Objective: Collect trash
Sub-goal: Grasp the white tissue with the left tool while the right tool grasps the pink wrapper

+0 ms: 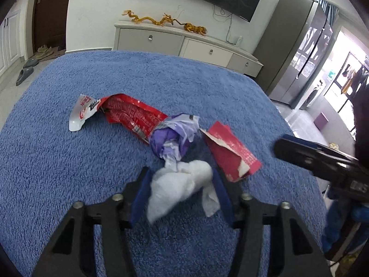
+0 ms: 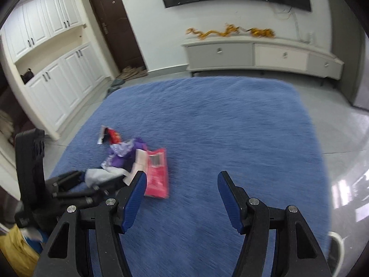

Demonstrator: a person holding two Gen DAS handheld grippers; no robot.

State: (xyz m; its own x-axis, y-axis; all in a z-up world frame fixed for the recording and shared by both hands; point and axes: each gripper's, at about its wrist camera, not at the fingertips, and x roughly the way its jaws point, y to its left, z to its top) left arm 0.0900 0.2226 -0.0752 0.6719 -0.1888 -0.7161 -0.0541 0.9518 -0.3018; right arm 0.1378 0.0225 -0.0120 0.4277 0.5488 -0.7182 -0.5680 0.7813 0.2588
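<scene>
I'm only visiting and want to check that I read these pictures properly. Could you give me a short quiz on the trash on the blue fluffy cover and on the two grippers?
1. Multiple choice: what sits between the pads of the left gripper? A a drinks can, B a crumpled white tissue, C a banana peel.
2. True or false: the right gripper grips the pink packet.
3. Short answer: which piece of trash lies farthest from the left gripper?

Key: 1 B. 2 False: its jaws stand open with nothing between them. 3 The red-and-white wrapper.
</scene>
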